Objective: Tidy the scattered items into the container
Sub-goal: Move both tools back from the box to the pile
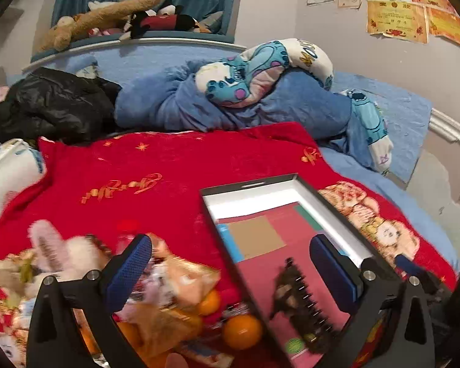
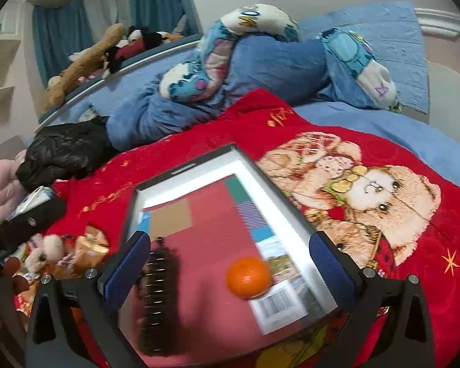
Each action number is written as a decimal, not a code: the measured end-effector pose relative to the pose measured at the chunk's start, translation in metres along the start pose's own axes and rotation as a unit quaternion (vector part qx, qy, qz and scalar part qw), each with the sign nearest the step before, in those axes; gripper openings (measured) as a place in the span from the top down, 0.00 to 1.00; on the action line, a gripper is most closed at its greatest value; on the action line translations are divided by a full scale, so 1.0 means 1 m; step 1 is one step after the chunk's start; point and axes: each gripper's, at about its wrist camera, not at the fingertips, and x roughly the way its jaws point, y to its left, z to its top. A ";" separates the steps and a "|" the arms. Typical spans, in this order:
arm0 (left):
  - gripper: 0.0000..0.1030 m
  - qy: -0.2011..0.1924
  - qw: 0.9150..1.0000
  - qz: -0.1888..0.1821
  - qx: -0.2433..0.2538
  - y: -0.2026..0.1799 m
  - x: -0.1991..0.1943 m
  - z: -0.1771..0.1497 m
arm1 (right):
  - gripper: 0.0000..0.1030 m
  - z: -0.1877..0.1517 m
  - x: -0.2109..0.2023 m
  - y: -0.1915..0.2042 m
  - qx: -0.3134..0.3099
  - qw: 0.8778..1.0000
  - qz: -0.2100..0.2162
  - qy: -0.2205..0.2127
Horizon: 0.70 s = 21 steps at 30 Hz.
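My left gripper (image 1: 230,271) hangs wide open with nothing in it, over the near edge of the box (image 1: 337,211) on the red blanket (image 1: 168,159). My right gripper (image 2: 230,270) is wide open and empty too, above the box, where a comb (image 2: 158,300) and one orange (image 2: 249,277) already lie. The things I want next are a loose orange (image 1: 242,331) and some blurry snack bags (image 1: 168,291), just left of the box and low between my left fingers. I think my left hand is nearer, so it should reach down there.
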 end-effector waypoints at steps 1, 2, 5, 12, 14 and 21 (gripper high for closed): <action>0.00 0.000 1.000 0.003 0.001 0.004 -0.003 -0.002 | 0.00 0.000 -0.002 0.005 -0.001 1.000 0.007 0.001; 0.00 0.000 1.000 0.007 -0.001 0.009 -0.007 -0.004 | 0.00 0.000 -0.003 0.008 -0.002 1.000 0.010 0.001; 0.00 0.001 1.000 0.018 -0.008 0.024 -0.020 -0.011 | 0.00 -0.001 -0.006 0.020 -0.001 1.000 0.023 0.001; 0.00 0.000 0.998 0.051 0.023 0.057 -0.057 -0.024 | 0.00 -0.002 -0.013 0.047 0.002 0.999 0.052 0.001; 0.00 -0.004 0.998 0.060 0.020 0.072 -0.069 -0.028 | 0.00 -0.003 -0.015 0.057 0.001 0.998 0.058 -0.002; 0.00 -0.006 0.993 0.111 0.029 0.125 -0.100 -0.045 | 0.00 -0.016 -0.011 0.096 -0.009 0.994 0.102 0.022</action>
